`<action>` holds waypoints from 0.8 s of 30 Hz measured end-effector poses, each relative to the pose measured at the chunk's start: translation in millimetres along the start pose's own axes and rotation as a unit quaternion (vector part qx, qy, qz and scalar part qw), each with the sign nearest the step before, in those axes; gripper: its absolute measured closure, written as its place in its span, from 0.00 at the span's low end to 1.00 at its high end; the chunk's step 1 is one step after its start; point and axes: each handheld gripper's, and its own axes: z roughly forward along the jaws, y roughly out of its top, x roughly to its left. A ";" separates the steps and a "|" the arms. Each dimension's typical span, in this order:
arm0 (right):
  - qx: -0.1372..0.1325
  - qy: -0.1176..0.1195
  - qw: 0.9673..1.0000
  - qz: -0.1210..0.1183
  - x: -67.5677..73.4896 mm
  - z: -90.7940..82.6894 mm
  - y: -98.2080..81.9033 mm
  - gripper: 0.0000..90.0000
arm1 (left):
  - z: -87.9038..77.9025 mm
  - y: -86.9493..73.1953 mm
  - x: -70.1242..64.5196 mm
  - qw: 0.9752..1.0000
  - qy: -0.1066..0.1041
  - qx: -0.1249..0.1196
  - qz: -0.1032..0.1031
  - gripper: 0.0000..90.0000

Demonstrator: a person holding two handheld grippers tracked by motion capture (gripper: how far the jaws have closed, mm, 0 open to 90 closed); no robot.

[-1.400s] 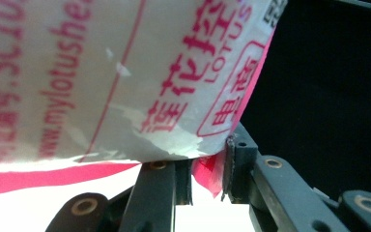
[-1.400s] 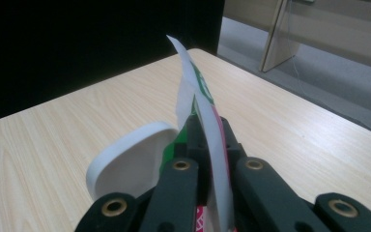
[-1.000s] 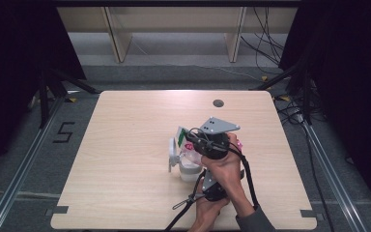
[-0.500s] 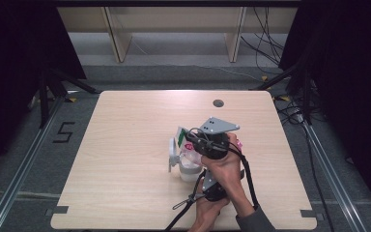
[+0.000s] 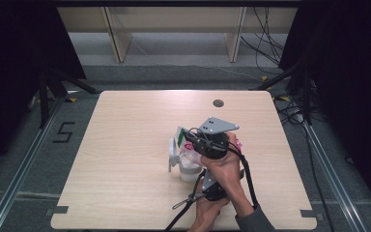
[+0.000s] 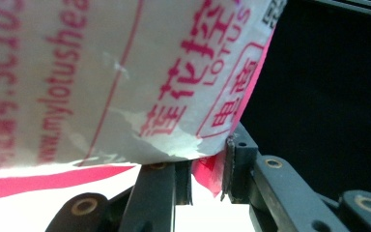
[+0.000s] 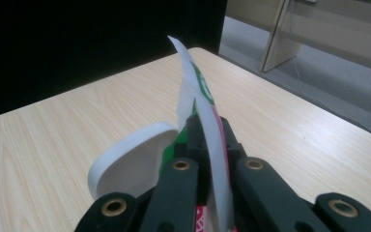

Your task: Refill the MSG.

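A white packet (image 5: pixel 182 137) printed in red and green is held just above a white cup (image 5: pixel 186 166) near the middle of the table. My right gripper (image 5: pixel 199 143), under its grey plate, is shut on the packet's edge; the right gripper view shows the packet (image 7: pixel 205 108) edge-on between the jaws of that gripper (image 7: pixel 207 140), with the cup rim (image 7: pixel 125 154) to their left. My left gripper (image 5: pixel 208 182) sits lower, nearer the person, under the hand. In the left gripper view this gripper (image 6: pixel 207 169) is shut on the lower corner of the packet (image 6: pixel 125 72).
The wooden table (image 5: pixel 125 145) has a dark round hole (image 5: pixel 218 103) near its far edge. A black cable (image 5: pixel 183 208) trails off the front edge. Wooden shelf legs (image 5: pixel 116 38) stand on the floor behind.
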 end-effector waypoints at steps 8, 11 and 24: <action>-0.001 -0.014 1.000 -0.006 -0.9 0.1 -0.5 1.00 | 1.5 -0.6 -1.3 1.000 0.003 -0.010 -0.008 0.85; -0.002 -0.014 1.000 -0.009 -0.5 0.0 -0.1 0.99 | 0.6 -0.6 0.2 1.000 0.003 -0.003 -0.002 0.85; 0.001 -0.011 1.000 -0.008 0.8 0.8 0.1 0.99 | 0.9 -0.4 -0.7 1.000 0.002 -0.010 -0.006 0.85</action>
